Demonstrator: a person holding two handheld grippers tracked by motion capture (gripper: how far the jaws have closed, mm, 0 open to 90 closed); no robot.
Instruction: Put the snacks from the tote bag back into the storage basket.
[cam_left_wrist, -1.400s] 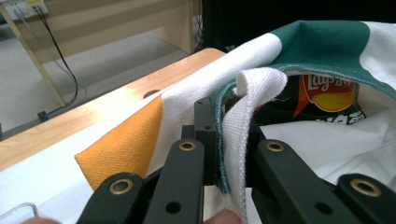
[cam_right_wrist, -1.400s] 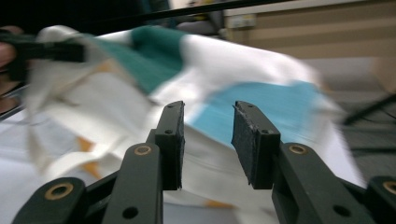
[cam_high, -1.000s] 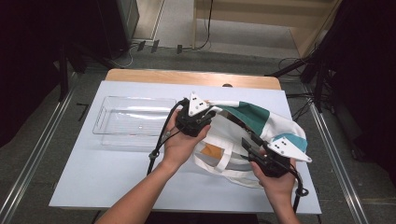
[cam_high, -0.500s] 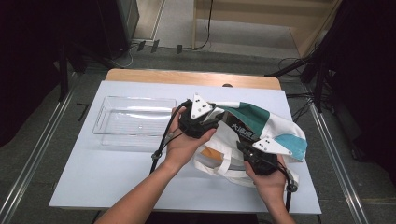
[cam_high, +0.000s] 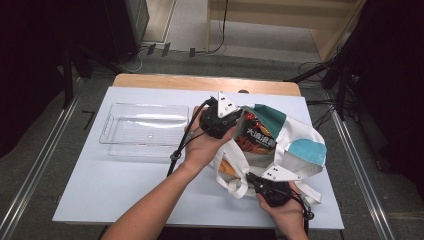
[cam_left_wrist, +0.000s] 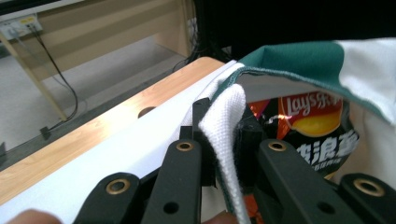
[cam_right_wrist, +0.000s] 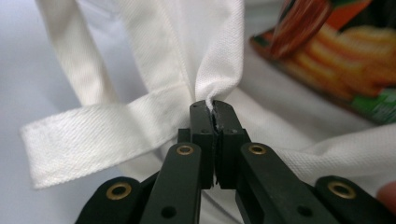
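So both claws are pinching the tote bag's (cam_high: 295, 145) rim: left claw (cam_left_wrist: 224, 135) far side, right claw (cam_right_wrist: 214, 109) near side, chip bag (cam_high: 255, 135) between.

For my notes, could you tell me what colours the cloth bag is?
The cloth bag is white with green and teal patches, clearest in the high view.

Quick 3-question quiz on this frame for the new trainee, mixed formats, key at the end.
1. True or false: both tools grip the tote bag.
2. The chip bag is: A) in the clear tray B) inside the tote C) on the floor.
3. Fill in: the right tool pinches the bag's white ____.

Key: 1 true, the left tool clamps the bag's rim and the right tool is shut on its fabric. 2 B. 3 fabric.
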